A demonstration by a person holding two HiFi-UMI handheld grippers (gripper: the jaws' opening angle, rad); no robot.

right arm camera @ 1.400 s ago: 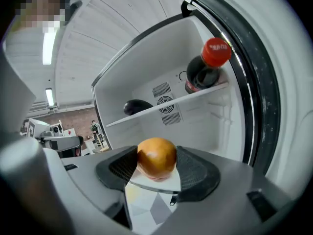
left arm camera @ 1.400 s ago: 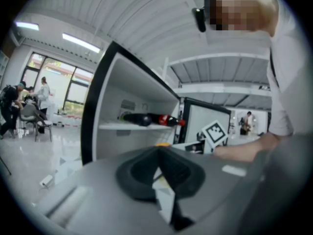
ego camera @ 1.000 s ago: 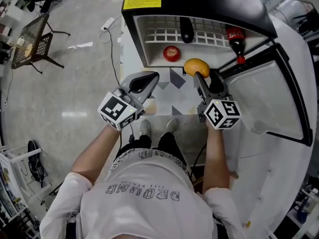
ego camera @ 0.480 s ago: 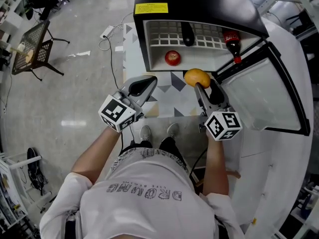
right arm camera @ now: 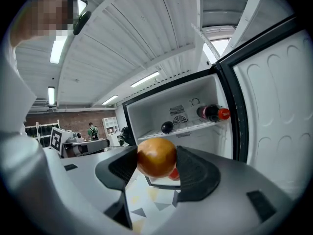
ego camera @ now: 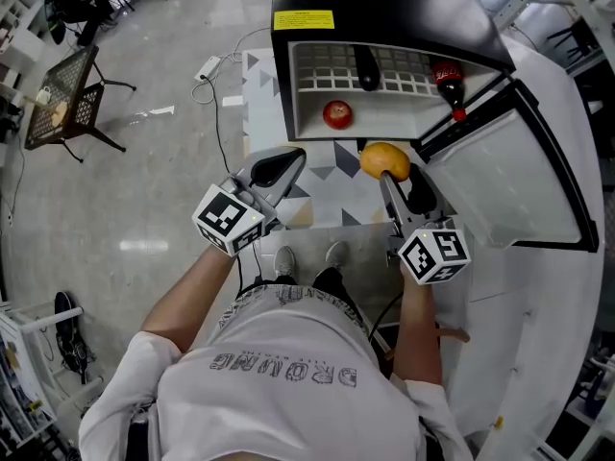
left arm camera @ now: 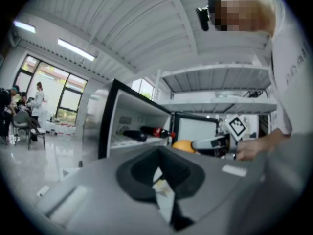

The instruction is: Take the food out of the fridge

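— Grey polished floor underfoot, black fridge (ego camera: pixel 384 8) open ahead. Where's the orange (ego camera: pixel 384 160)?
— Pinched in my right gripper (ego camera: pixel 389 168), just near of the fridge mouth. Round, glossy, no long axis.
— Left side?
— My left gripper (ego camera: pixel 279 168) is pressed together, empty.
— Inside?
— Red apple (ego camera: pixel 336 114) on the white bottom; cola bottle (ego camera: pixel 448 80) lying on the wire shelf (ego camera: pixel 327 65), cap toward the door (ego camera: pixel 500 190) at right.
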